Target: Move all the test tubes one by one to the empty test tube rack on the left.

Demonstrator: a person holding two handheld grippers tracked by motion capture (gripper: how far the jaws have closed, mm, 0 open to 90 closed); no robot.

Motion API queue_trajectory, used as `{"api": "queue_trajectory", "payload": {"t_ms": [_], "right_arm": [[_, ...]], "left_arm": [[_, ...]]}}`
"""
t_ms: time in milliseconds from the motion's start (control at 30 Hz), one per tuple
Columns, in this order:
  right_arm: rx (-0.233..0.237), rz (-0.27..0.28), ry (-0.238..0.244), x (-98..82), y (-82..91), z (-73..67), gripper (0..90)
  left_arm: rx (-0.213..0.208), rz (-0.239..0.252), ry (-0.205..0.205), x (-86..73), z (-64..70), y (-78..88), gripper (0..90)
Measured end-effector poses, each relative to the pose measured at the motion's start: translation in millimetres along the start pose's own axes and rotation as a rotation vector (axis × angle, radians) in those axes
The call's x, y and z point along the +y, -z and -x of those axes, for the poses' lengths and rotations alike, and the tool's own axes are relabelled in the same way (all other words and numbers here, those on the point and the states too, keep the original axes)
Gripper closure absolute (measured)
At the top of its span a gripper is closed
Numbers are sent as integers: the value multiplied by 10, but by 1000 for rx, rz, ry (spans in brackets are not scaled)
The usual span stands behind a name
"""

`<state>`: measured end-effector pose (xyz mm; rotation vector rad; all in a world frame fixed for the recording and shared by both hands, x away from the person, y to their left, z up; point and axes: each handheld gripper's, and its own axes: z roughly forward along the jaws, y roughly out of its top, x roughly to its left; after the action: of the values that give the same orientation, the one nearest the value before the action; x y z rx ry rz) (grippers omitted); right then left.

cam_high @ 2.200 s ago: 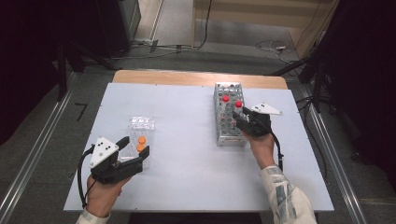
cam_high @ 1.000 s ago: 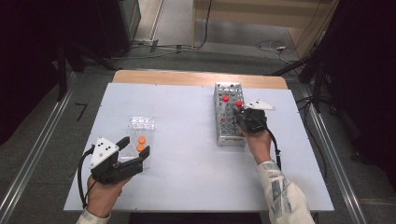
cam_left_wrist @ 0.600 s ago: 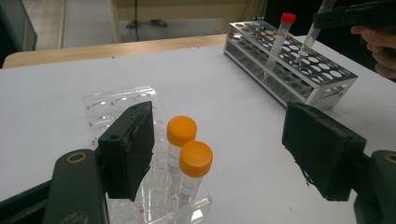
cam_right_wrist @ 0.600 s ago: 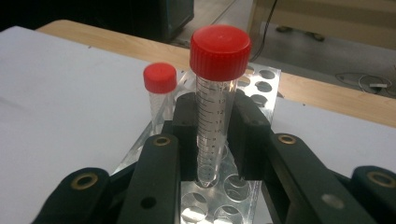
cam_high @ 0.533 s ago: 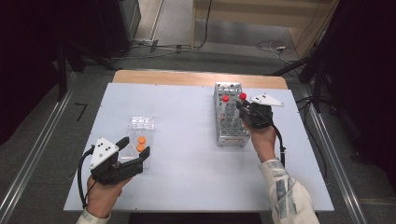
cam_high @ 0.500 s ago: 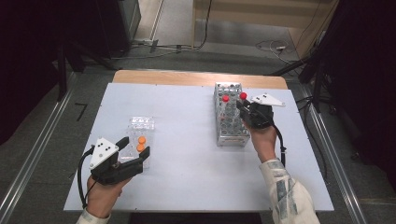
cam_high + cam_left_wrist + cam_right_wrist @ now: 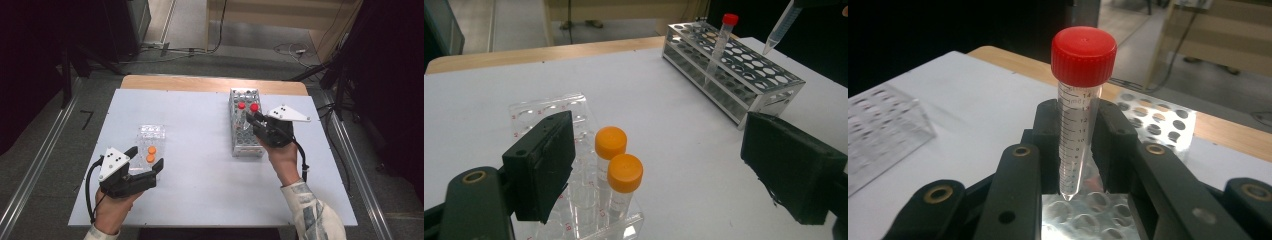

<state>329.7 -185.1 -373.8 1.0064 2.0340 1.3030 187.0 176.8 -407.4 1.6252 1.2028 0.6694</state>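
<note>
Two orange-capped tubes (image 7: 618, 159) stand in a small clear rack (image 7: 546, 107) at the table's near left. My left gripper (image 7: 669, 167) straddles them, open. Its jaws have just been opening, and the tubes stand free between the pads, closer to the left pad (image 7: 544, 165). In the high view the left gripper (image 7: 147, 156) sits at that clear rack (image 7: 151, 134). My right gripper (image 7: 1079, 115) is shut on a red-capped tube (image 7: 1080, 100), upright, its tip hanging just above the metal rack (image 7: 1083, 220). A second red-capped tube (image 7: 241, 105) stands in the metal rack (image 7: 244, 145), beside my right gripper (image 7: 252, 117).
The white table top (image 7: 200, 165) lies open between the two racks. A wooden strip (image 7: 210, 83) runs along its far edge. Metal rails flank the table on the floor, with dark equipment and cables beyond.
My right gripper has risen with the red-capped tube, lifting it out of the metal rack. The left gripper's jaws have widened around the orange-capped tubes; that hand stayed put.
</note>
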Motion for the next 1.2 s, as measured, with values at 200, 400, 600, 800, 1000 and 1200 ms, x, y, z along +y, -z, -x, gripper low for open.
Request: {"api": "queue_trajectory", "payload": {"t_ms": [200, 400, 600, 800, 1000, 1200], "right_arm": [[109, -15, 25, -33, 16, -278, 714], [187, -63, 62, -149, -88, -551, 713], [232, -97, 89, -257, -191, -744, 713], [263, -125, 110, -342, -259, -892, 714], [294, -135, 124, -388, -294, -994, 714], [325, -138, 139, -411, -297, -1111, 714]], "left_arm": [[-14, 2, -6, 10, 41, -6, 150], [-38, 6, -18, 37, 125, -27, 166], [-62, -2, -29, 46, 205, -81, 181], [-82, -8, -46, 55, 293, -158, 196], [-109, -5, -59, 89, 386, -248, 243], [-145, 1, -73, 131, 477, -332, 314]]}}
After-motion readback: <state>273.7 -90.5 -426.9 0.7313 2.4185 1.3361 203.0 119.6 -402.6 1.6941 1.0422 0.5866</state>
